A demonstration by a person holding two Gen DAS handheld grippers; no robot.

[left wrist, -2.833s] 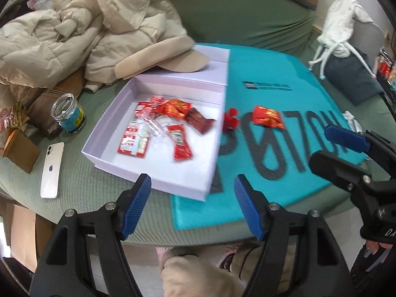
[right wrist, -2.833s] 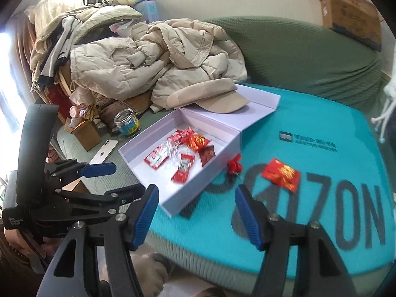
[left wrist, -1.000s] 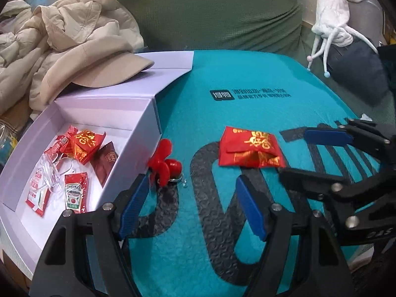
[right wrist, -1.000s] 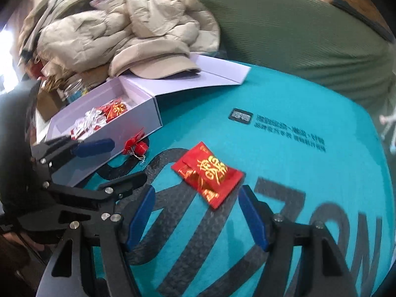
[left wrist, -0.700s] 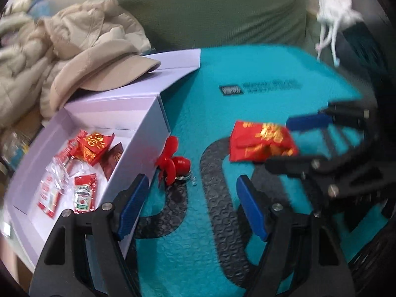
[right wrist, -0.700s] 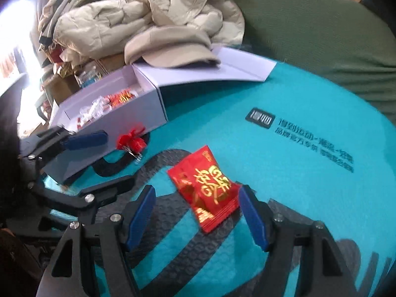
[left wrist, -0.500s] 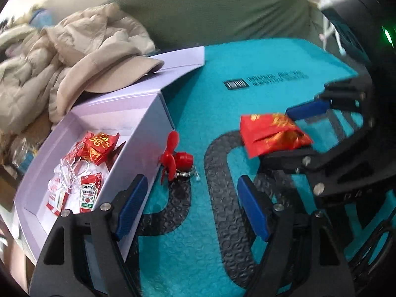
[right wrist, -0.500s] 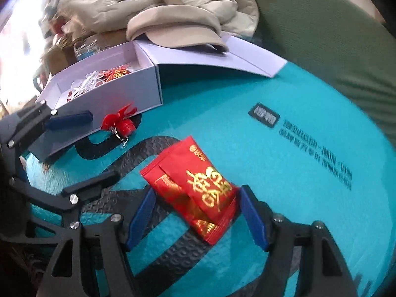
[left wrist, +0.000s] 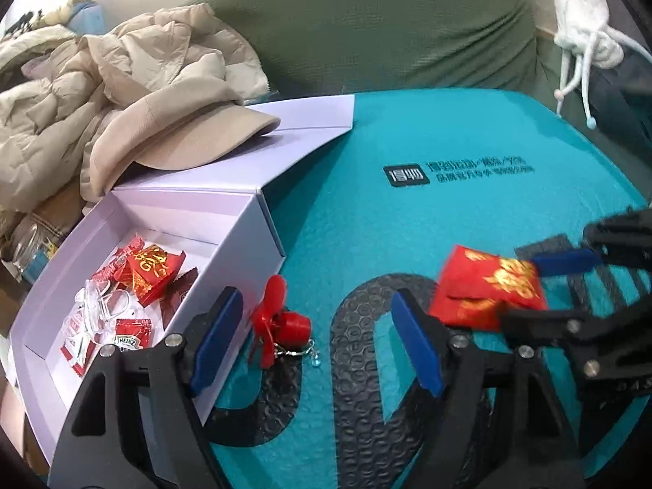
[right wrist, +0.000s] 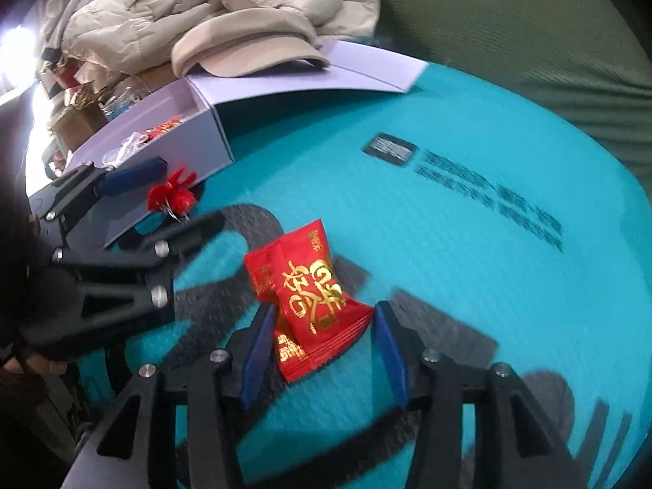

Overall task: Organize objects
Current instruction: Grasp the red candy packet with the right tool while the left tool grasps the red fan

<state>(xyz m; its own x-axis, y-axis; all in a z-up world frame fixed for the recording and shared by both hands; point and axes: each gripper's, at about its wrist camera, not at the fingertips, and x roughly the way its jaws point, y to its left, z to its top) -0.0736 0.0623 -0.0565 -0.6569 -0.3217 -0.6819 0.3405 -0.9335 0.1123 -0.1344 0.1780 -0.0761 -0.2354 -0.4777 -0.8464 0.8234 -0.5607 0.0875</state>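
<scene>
A red packet with gold characters (right wrist: 313, 297) lies on the teal mat (right wrist: 448, 244). My right gripper (right wrist: 324, 350) is open, its blue pads on either side of the packet's near end; the packet also shows in the left wrist view (left wrist: 487, 289). A small red toy fan with a key ring (left wrist: 281, 322) lies beside the open white box (left wrist: 252, 252); it also shows in the right wrist view (right wrist: 173, 191). My left gripper (left wrist: 316, 340) is open and empty just in front of the fan. The box holds red packets and ketchup sachets (left wrist: 130, 285).
A beige cap (left wrist: 191, 142) rests on the box's open lid, with beige jackets (left wrist: 81, 93) piled behind. The green sofa back (left wrist: 366, 32) rises beyond the mat. A glass jar (left wrist: 28, 248) stands left of the box. White cloth (left wrist: 587, 36) hangs at far right.
My right gripper has moved forward and down until its open pads straddle the red packet. My left gripper has edged closer to the red fan.
</scene>
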